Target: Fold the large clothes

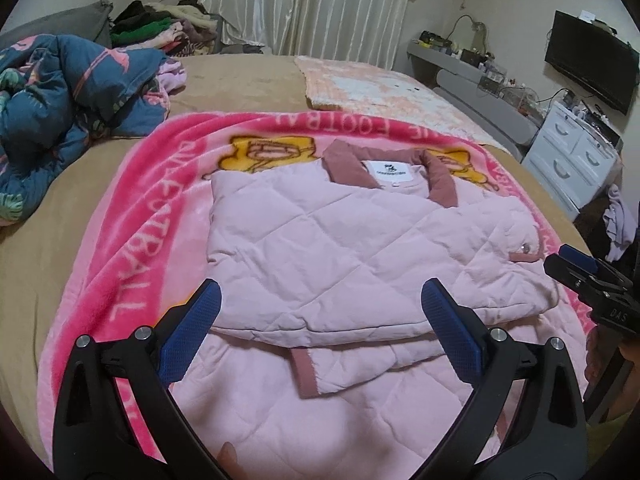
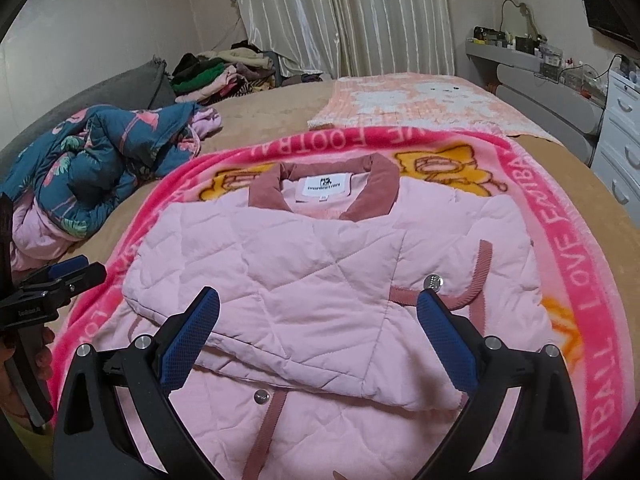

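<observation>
A pale pink quilted jacket (image 1: 320,240) (image 2: 304,264) with a dusty-rose collar (image 1: 348,168) lies flat on a bright pink blanket (image 1: 132,216) (image 2: 560,216), its sleeves folded in over the front. My left gripper (image 1: 320,300) hovers above the jacket's near part, open, nothing between its blue pads. My right gripper (image 2: 318,312) hangs open over the same area, its pads bare too. Each gripper shows at the edge of the other's view: the right gripper (image 1: 576,270) at right, the left gripper (image 2: 68,272) at left.
The blanket lies on a tan bed (image 1: 248,80). A crumpled blue floral quilt (image 1: 60,92) lies at left, a clothes pile (image 1: 160,28) at the back, a peach knit cover (image 1: 372,92) beyond. White drawers (image 1: 576,156) and a wall screen (image 1: 592,60) stand right.
</observation>
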`<state>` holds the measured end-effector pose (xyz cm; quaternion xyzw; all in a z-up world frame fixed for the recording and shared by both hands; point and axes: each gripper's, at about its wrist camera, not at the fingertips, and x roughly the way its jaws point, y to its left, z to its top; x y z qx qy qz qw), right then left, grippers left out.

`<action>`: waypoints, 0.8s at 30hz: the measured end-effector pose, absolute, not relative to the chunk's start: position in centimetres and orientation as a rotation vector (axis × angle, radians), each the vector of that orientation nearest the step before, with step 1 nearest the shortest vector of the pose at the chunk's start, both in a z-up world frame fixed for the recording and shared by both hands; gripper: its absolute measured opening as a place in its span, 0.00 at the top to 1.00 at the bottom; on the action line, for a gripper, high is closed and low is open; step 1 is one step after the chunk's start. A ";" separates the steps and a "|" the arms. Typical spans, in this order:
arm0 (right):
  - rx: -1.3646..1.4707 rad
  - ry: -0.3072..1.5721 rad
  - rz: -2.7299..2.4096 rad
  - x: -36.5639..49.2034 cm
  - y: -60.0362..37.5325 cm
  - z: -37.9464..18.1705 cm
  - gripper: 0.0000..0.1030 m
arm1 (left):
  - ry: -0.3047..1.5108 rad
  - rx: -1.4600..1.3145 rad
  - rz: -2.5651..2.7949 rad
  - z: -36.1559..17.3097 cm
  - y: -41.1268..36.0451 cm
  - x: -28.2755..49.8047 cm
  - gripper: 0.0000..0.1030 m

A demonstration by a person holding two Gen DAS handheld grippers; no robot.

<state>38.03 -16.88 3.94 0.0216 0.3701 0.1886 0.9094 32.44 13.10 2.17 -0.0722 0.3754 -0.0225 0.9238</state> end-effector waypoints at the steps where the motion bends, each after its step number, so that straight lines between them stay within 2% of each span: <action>1: 0.043 0.754 0.390 37.8 -16.9 4.3 0.04 | 0.765 -0.147 -0.048 2.4 13.0 32.3 0.09; 24: 0.035 0.577 0.403 32.2 -16.9 10.7 0.04 | 0.636 -0.156 -0.086 7.7 12.6 27.5 0.09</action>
